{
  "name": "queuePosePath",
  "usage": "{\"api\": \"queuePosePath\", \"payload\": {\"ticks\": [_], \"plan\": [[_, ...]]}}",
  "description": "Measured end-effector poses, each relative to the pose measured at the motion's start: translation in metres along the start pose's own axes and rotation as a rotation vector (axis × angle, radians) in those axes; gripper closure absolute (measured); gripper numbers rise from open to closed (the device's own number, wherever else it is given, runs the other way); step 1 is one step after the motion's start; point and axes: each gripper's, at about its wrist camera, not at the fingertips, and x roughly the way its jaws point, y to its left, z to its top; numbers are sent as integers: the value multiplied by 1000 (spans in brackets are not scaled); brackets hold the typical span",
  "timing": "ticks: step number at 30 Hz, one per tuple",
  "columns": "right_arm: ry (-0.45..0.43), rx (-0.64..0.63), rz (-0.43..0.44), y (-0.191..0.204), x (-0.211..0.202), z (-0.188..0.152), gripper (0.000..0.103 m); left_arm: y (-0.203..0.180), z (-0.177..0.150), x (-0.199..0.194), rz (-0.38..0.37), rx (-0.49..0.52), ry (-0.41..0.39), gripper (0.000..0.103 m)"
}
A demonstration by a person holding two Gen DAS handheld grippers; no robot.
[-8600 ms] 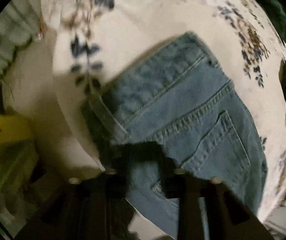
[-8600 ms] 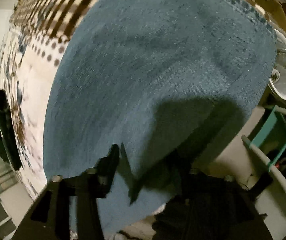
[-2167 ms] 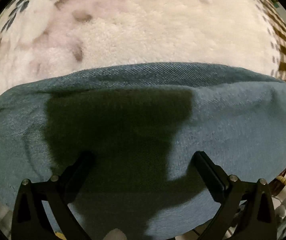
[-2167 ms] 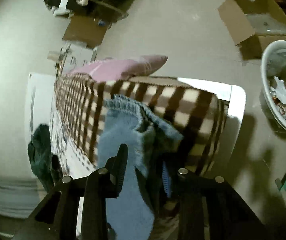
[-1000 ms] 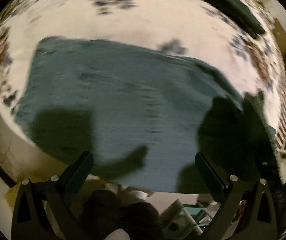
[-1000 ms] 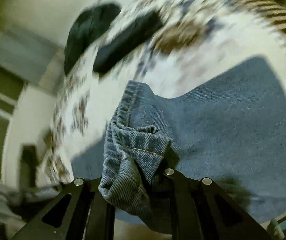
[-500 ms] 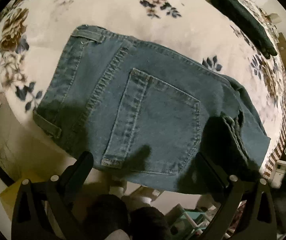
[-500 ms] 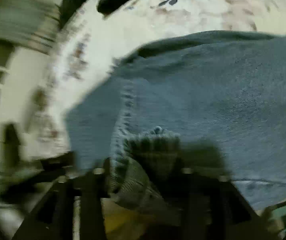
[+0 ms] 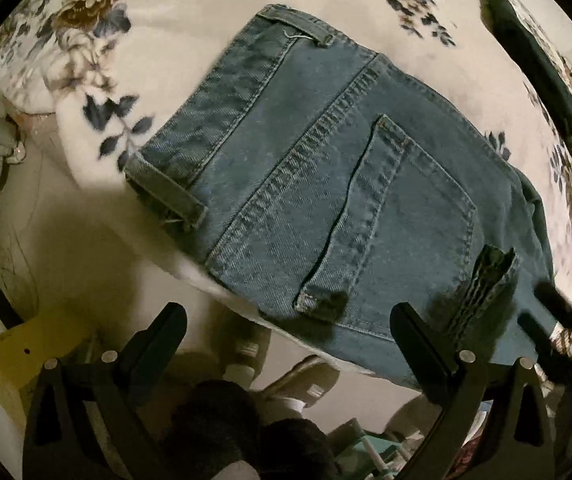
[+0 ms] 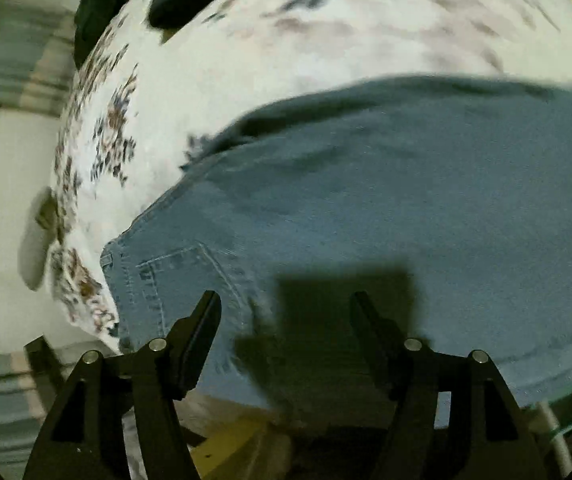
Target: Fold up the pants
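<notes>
The jeans (image 9: 325,184) lay folded on the floral bed (image 9: 190,12), waistband toward ten o'clock. Both the left gripper (image 9: 286,316) and right gripper (image 10: 286,308) hovered with jaws spread, empty. Denim looked heavy, thick, pliant; thick seamed edges seemed the surest hold.

No legible text anywhere.

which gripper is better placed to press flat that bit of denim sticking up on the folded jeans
Right. In the left wrist view the raised flap stands at the jeans' right end, beside the right gripper; the left gripper hangs off the bed edge.
</notes>
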Motion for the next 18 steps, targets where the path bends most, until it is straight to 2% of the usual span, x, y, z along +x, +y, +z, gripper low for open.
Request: {"api": "queuePosePath", "payload": {"ticks": [2, 4, 5, 6, 7, 8, 11, 14, 18], "plan": [[59, -62, -126, 26, 31, 1, 34, 2, -2, 1, -8, -13, 11, 0], [97, -80, -211, 35, 53, 0, 34, 3, -5, 1, -10, -21, 11, 0], [86, -93, -248, 39, 58, -2, 38, 6, -6, -1, -8, -22, 6, 0], [53, -98, -291, 39, 55, -4, 45, 8, -8, -1, -6, -21, 1, 0], [34, -90, -342, 37, 53, -6, 70, 12, -9, -3, -1, -20, -8, 0], [28, -80, -352, 35, 51, -6, 80, 16, -9, -5, 5, -21, -15, 0], [-12, -32, -361, 36, 38, -4, 85, 33, -11, -8, 14, -45, -26, 0], [-73, -44, -370, 54, 24, -1, 85, 47, -11, -8, 15, -78, -28, 0], [-80, -27, -370, 65, 31, 13, 85, 62, -13, -7, 19, -105, -28, 0]]}}
